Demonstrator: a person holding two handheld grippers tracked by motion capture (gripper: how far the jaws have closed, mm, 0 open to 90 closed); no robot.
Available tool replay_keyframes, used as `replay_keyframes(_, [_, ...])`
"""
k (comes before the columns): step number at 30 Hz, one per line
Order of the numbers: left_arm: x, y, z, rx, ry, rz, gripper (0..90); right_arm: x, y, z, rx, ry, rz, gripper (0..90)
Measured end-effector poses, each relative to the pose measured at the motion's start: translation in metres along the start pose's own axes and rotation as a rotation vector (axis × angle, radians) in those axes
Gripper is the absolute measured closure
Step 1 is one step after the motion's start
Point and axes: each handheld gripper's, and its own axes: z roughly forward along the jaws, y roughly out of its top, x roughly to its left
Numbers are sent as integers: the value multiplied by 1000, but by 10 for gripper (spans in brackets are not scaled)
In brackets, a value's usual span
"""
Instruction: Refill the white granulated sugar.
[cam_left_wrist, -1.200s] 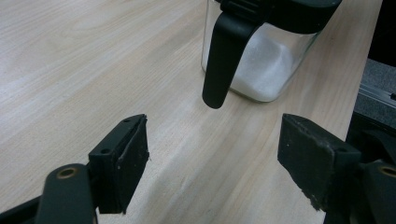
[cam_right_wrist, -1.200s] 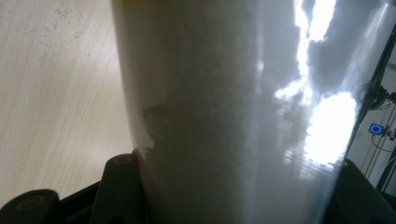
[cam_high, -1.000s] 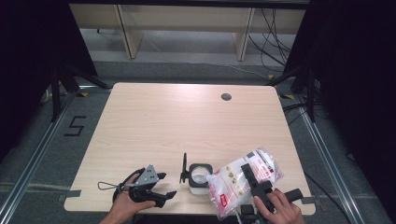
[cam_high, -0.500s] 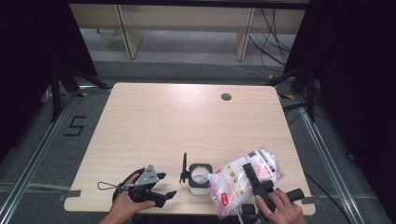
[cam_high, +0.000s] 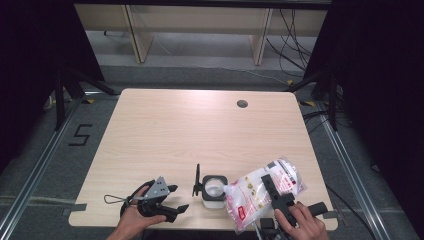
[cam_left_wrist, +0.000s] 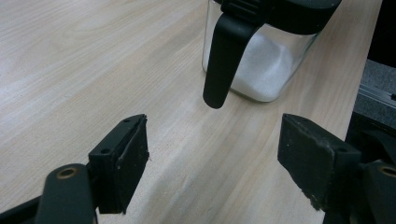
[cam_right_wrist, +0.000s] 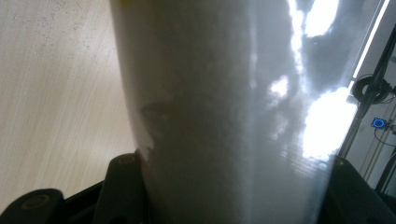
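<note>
A clear glass jar (cam_high: 214, 191) with a black rim holds white grains and stands near the table's front edge. A black handle-like part (cam_high: 197, 180) rises at its left side. My right gripper (cam_high: 270, 185) is shut on a clear plastic bag (cam_high: 260, 194) with red print, which leans with its lower end against the jar's right side. In the right gripper view the bag (cam_right_wrist: 233, 93) of white powder sits pressed between both jaws of the right gripper (cam_right_wrist: 224, 186). My left gripper (cam_high: 177, 198) is open, left of the jar. In the left gripper view the left gripper (cam_left_wrist: 212, 158) points at the jar (cam_left_wrist: 266, 60) and its handle (cam_left_wrist: 223, 60), with nothing between the jaws.
The light wooden table (cam_high: 190, 135) has a round cable hole (cam_high: 242, 104) at the back right. Black stands and cables sit on the floor around it. A floor mark reading 5 (cam_high: 82, 135) lies to the left.
</note>
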Motion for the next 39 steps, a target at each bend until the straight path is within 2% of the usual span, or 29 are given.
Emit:
replay_keyframes(5, [0, 0, 0, 2, -1, 0, 238, 0, 0, 0, -1, 0, 7, 515])
replay_keyframes(6, [0, 0, 0, 4, 0, 0, 238, 2, 1, 1, -12, -14, 50, 516])
replay_keyframes(8, [0, 0, 0, 1, -1, 0, 239, 4, 1, 1, -12, -8, 68, 518])
replay_keyframes(9, [0, 0, 0, 1, -1, 0, 238, 2, 1, 1, -14, -14, 60, 518])
replay_keyframes(10, [0, 0, 0, 1, 0, 0, 238, 3, 2, 0, -15, -10, 84, 519])
replay_keyframes(11, [-1, -1, 0, 1, 4, -16, 238, 1, 0, 1, -26, -24, 45, 519])
replay_keyframes(15, [0, 0, -1, 2, 1, 2, 238, 2, 1, 1, -25, -17, 54, 520])
replay_keyframes(16, [0, 0, -1, 2, 2, 2, 239, 3, 1, 1, -19, -14, 64, 521])
replay_keyframes(18, [0, 0, -1, 0, 3, 2, 238, 5, 3, 0, -13, -7, 119, 521])
replay_keyframes(23, [-1, 0, -1, 3, 3, -5, 239, 5, 2, -1, -8, -7, 121, 522])
replay_keyframes(24, [-2, -1, 0, 3, 5, -27, 239, 5, 2, -1, -8, -8, 124, 522])
replay_keyframes(25, [-2, -1, -1, 1, 6, -30, 238, 5, 3, -1, -9, -7, 117, 522])
replay_keyframes(27, [-1, -1, -1, -2, 6, -6, 239, 3, 3, -1, -14, -10, 96, 523])
replay_keyframes(29, [-1, -2, -2, 1, 10, -30, 239, 3, 4, 0, -22, -15, 106, 523])
replay_keyframes(30, [0, -1, -3, 12, 15, 3, 238, 3, 4, 0, -25, -10, 104, 524])
replay_keyframes(31, [1, 0, -4, 19, 11, 18, 238, 1, 4, 1, -39, -20, 73, 524])
replay_keyframes(32, [0, -1, -3, 3, 6, 4, 239, 0, 3, 1, -45, -28, 43, 524])
replay_keyframes(34, [0, -1, -2, -3, 3, -1, 238, 1, 3, 2, -48, -16, 46, 524])
replay_keyframes(35, [-1, -1, -2, 16, 19, -12, 239, 1, 3, 2, -47, -13, 48, 524])
replay_keyframes(37, [-1, -1, -2, 16, 18, -6, 239, 2, 2, 2, -43, -15, 53, 524])
replay_keyframes(38, [-2, -1, -1, 0, 9, -24, 239, 2, 2, 2, -44, -16, 56, 524])
replay_keyframes(39, [-2, -1, -2, 0, 10, -22, 238, 2, 2, 2, -42, -17, 56, 525])
